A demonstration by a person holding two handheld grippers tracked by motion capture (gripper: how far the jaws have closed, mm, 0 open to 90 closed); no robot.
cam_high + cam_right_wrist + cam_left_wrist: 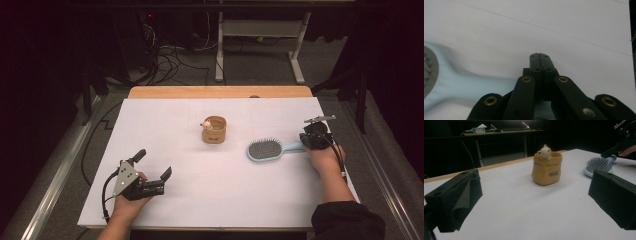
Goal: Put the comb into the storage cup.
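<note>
The hairbrush point(271, 149) lies flat on the white worktop point(165, 125) toward its right edge, bristles up, its pale blue handle pointing right toward my right gripper point(306, 140). In the right gripper view the jaws are pressed together with nothing between them, their tips above the handle point(474, 86) and seemingly just past its end, so I judge they are clenched empty rather than clamped on the brush. In the left gripper view that gripper's tip sits at the handle end; whether it touches I cannot tell.

Near the middle of the worktop, a little toward the far edge, stands a small tan pot point(214, 130) with a little bear figure point(545, 152) perched on its rim. It is well apart from the brush head.

My left gripper point(152, 173) rests near the front left corner, jaws spread wide and empty, facing the pot across bare worktop.

As I read it, the work is barely begun: the brush has not been lifted, and nothing is in the pot besides its bear. Opening the right jaws and taking the handle is left.
</note>
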